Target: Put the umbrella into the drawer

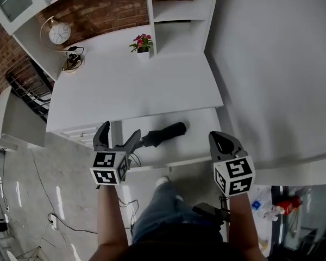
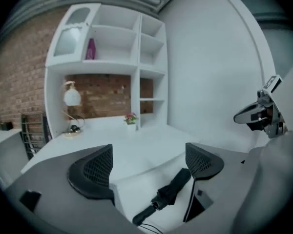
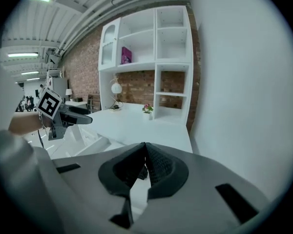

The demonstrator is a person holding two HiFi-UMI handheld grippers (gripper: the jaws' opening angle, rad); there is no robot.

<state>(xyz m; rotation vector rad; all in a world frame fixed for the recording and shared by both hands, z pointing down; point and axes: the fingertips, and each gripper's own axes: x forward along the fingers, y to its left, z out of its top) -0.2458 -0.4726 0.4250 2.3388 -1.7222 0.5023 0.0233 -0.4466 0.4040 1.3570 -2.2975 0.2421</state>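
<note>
My left tool [image 1: 117, 141] has its jaws wide apart and grips nothing. My right tool [image 1: 224, 143] has its jaws pressed together, empty. The cubes on both carry black-and-white square markers. The clock [image 1: 60, 34] at 11 o'clock is too small to read. The folded black umbrella [image 1: 164, 135] lies in the open drawer [image 1: 201, 140], handle towards 8 o'clock, below the left tool. The worktop [image 1: 136, 86] edge runs just behind it. Bare drawer floor lies at its 3 o'clock, and the wall [image 1: 271, 64] stands beyond.
</note>
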